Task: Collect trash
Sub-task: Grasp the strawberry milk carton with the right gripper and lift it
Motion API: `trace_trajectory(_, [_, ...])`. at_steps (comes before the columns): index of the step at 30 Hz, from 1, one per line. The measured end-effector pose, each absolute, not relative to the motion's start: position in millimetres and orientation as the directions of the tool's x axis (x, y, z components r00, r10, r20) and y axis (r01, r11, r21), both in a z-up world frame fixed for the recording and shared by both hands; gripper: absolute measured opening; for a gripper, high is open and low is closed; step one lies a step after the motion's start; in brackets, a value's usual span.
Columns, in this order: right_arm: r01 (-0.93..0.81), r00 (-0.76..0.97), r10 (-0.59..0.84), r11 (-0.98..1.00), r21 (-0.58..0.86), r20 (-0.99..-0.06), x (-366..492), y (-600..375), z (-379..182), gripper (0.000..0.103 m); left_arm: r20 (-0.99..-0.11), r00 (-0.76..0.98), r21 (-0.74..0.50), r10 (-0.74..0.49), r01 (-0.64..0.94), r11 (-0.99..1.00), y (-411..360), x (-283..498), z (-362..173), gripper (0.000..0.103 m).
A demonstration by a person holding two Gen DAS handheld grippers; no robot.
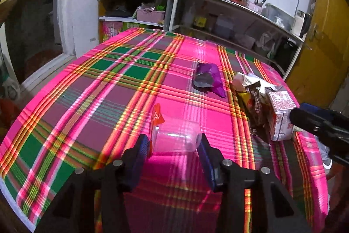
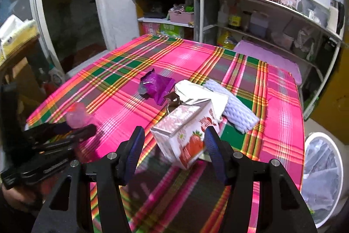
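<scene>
My left gripper (image 1: 173,142) has its jaws around a clear plastic cup (image 1: 176,134) with an orange-red label, lying on the pink plaid tablecloth (image 1: 98,84); the pads touch its sides. The cup shows pink in the right wrist view (image 2: 76,116). My right gripper (image 2: 174,137) is open around a pink strawberry milk carton (image 2: 185,134), with gaps on both sides. The carton shows in the left wrist view (image 1: 280,115). A purple wrapper (image 2: 156,85) and a silver foil bag (image 2: 196,93) lie behind the carton.
A white foam net sleeve (image 2: 231,106) lies right of the carton. A white bin with a plastic liner (image 2: 322,176) stands off the table's right edge. Kitchen shelves (image 2: 261,21) line the back wall. A purple stool (image 2: 268,58) stands beyond the table.
</scene>
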State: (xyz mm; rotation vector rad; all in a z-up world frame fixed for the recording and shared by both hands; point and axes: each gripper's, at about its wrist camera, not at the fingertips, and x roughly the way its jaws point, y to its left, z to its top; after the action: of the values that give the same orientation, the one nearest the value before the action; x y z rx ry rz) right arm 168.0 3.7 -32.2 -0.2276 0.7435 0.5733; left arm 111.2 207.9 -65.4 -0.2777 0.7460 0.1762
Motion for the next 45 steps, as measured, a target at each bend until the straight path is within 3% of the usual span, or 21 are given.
trace_trajectory(7, [-0.518, 0.662, 0.267, 0.838, -0.171, -0.701, 172.2, 31.8, -51.2, 0.058, -0.684, 0.728, -0.219, 0.05, -0.27, 0.938, 223.1, 104.1, -66.2, 0.047])
trace_trajectory(13, [-0.452, 0.695, 0.201, 0.869, -0.202, -0.69, 177.9, 20.7, -52.5, 0.058, -0.678, 0.734, -0.231, 0.033, -0.256, 0.939, 221.3, 103.8, -66.5, 0.047])
trace_trajectory(17, [-0.423, 0.696, 0.218, 0.894, -0.146, -0.684, 183.0, 0.3, -44.3, 0.058, -0.677, 0.736, -0.234, 0.027, -0.25, 0.94, 218.8, 103.4, -66.4, 0.047])
trace_trajectory(20, [-0.42, 0.683, 0.236, 0.901, -0.107, -0.691, 186.1, -8.8, -42.7, 0.038, -0.676, 0.737, -0.232, 0.023, -0.243, 0.942, 215.1, 103.3, -65.5, 0.047])
trace_trajectory(45, [-0.434, 0.671, 0.395, 0.895, 0.1, -0.628, 137.6, -105.4, -9.0, 0.038, -0.632, 0.771, -0.208, -0.084, -0.064, 0.976, 121.4, 89.7, -23.6, 0.047])
